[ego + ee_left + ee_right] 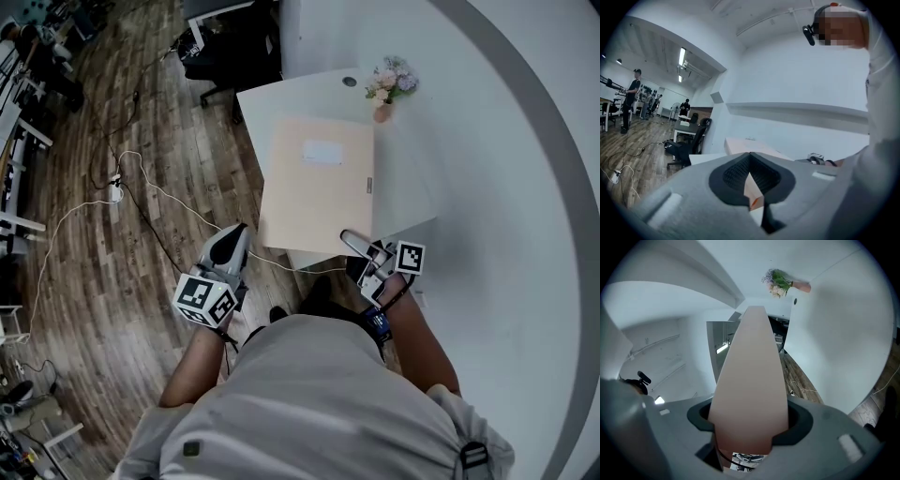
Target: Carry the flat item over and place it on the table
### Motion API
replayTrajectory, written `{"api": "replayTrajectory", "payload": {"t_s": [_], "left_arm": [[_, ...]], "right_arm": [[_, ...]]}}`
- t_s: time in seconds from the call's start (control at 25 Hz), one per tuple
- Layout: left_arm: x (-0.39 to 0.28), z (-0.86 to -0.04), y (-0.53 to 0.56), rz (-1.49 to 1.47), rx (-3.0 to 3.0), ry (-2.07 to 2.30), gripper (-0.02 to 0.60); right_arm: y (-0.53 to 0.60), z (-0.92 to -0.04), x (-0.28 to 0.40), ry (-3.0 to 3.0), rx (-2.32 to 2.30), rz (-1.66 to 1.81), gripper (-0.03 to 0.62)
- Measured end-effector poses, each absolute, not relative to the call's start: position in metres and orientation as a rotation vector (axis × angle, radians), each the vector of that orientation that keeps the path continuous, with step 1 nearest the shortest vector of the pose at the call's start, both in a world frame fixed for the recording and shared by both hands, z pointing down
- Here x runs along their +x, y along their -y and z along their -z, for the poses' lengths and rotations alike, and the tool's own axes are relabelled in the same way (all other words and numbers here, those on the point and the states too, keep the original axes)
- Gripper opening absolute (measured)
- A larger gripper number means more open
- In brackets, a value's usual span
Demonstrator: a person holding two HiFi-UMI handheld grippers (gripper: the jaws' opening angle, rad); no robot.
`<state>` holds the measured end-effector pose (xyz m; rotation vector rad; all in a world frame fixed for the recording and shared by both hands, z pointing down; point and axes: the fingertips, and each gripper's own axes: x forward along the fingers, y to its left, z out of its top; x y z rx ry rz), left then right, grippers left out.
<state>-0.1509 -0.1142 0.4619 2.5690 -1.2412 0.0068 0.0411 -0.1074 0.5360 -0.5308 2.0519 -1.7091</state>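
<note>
A flat beige box (317, 183) with a pale label hangs level over the white table (407, 192), held at its near edge from both sides. My left gripper (242, 236) is shut on its near left corner; that corner (753, 190) shows wedged between the dark pads in the left gripper view. At the near right edge my right gripper (356, 244) is shut on the box. In the right gripper view the box (751, 380) runs away from the jaws as a long beige panel. The box hides most of the tabletop.
A small vase of flowers (388, 86) stands at the table's far right corner. White cables (141, 183) trail over the wood floor at the left. A dark office chair (220, 56) sits beyond the table. People (632, 98) stand far off in the room.
</note>
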Motion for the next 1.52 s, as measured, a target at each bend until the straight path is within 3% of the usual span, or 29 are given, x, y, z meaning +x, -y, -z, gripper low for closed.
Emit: {"api": "replayTrajectory", "payload": {"t_s": [0.56, 1.52], "left_arm": [[-0.060, -0.459, 0.221, -0.002, 2.525, 1.343, 0.000], [-0.023, -0.489, 0.294, -0.095, 2.585, 1.144, 0.000]], "right_arm": [[0.224, -0.548, 0.134, -2.076, -0.482, 1.759, 0.304], [0.257, -0.619, 0.151, -1.919, -0.639, 1.859, 0.305]]}}
